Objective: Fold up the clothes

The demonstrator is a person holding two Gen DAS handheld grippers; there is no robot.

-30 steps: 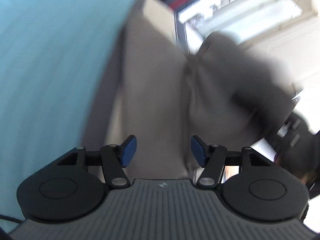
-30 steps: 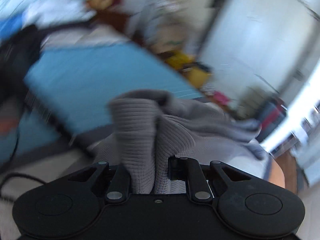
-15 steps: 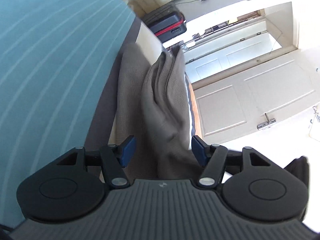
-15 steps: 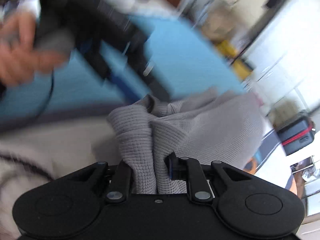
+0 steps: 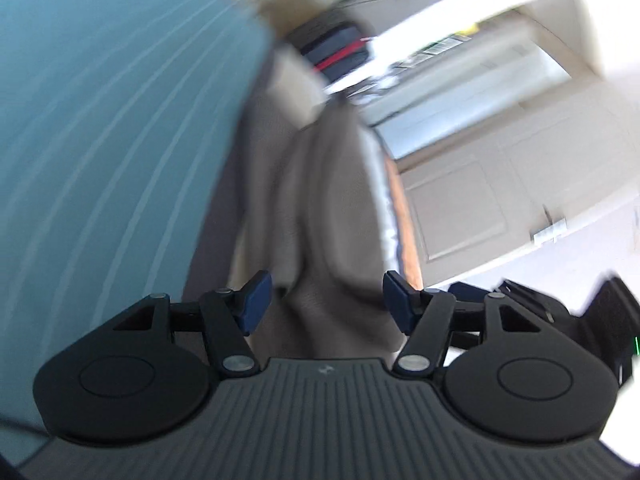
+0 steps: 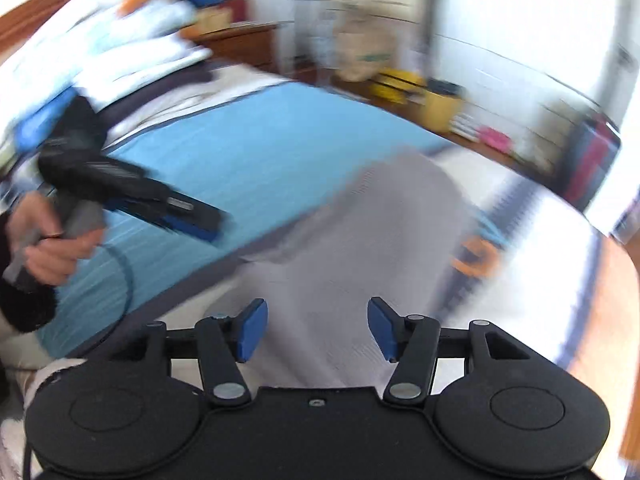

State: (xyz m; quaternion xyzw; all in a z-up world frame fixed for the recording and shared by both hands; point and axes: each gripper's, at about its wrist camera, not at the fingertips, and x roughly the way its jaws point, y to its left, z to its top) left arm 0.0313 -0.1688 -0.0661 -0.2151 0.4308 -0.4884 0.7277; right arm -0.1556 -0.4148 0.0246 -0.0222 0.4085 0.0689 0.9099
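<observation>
A grey knit garment (image 6: 380, 240) lies on the bed, beside a blue striped sheet (image 6: 256, 160). My right gripper (image 6: 317, 328) hovers over its near end; the jaws are opening and the pads touch no cloth. In the left wrist view the same garment (image 5: 328, 200) stretches away in long folds next to the blue sheet (image 5: 120, 120). My left gripper (image 5: 326, 304) is above its near end, jaws opening, with nothing pressed between the pads. The right wrist view shows the left gripper (image 6: 200, 224) held in a hand (image 6: 52, 240) over the sheet.
A black suitcase with a red stripe (image 5: 340, 52) stands past the bed's far end, near a pale panelled door (image 5: 500, 200). Pillows and bedding (image 6: 132, 52) pile at the head. Yellow boxes (image 6: 432, 100) sit on the floor. The wooden bed frame (image 6: 608, 300) runs along the right.
My right gripper has let go of the bunched grey knit and its jaws have spread wide; the garment now lies flatter on the bed. My left gripper's jaws stand a little wider.
</observation>
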